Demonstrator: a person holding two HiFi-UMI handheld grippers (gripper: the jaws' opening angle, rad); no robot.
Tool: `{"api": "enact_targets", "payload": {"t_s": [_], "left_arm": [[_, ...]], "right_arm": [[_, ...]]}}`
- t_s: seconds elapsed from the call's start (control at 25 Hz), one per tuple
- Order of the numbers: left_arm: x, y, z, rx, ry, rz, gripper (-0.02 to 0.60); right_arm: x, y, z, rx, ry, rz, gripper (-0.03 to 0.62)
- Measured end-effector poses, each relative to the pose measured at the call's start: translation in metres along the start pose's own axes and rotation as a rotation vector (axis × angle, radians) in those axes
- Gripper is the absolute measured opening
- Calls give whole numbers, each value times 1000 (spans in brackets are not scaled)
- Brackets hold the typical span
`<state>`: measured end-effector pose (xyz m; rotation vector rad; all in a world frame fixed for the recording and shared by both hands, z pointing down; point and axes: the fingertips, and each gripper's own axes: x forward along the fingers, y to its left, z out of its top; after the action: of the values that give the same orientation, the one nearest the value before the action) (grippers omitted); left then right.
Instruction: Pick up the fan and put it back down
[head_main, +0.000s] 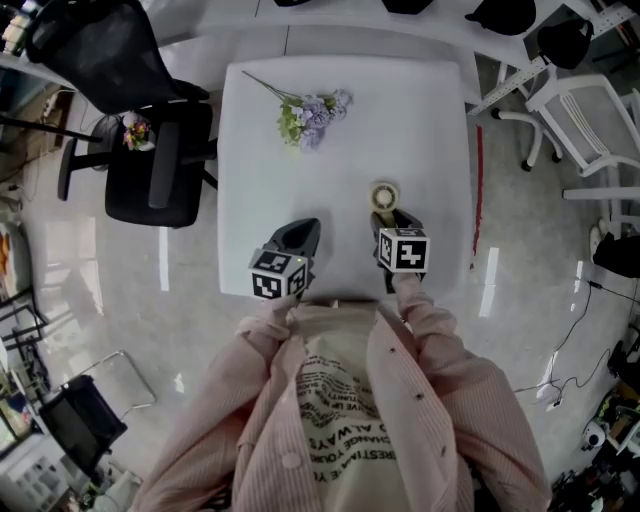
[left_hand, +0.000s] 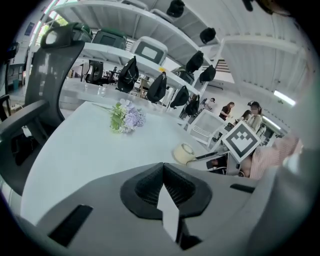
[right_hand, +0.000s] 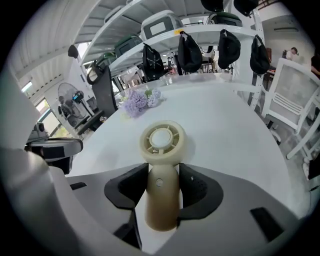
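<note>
Right tongs (right_hand: 163, 172) clamped on the fan (right_hand: 162, 141): both pads lie against the handle just below the round head, and the butt runs back beneath the tongs toward the person. The fan's long axis follows the tongs' own line, head foremost just beyond the tips. Left tongs (left_hand: 163, 167) closed on nothing, beside the right pair and apart from the fan; the right hand alone bears it. Fan: small, cream plastic, a spoked ring grille round a pale hub, a smooth handle with one small button. The head sits low over the white tabletop (head_main: 400, 110); contact there cannot be told. Judged step: setting the fan down, so release likely waits on the handle resting flat.
</note>
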<state>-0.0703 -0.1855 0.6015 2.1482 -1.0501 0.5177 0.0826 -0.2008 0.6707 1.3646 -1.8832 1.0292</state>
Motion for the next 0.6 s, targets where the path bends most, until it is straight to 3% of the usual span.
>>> {"api": "enact_targets", "payload": {"t_s": [0.6], "left_arm": [[-5,2,1,18,-13,9,2]], "right_arm": [[5,1,-7,-59,54,-52,184]]}}
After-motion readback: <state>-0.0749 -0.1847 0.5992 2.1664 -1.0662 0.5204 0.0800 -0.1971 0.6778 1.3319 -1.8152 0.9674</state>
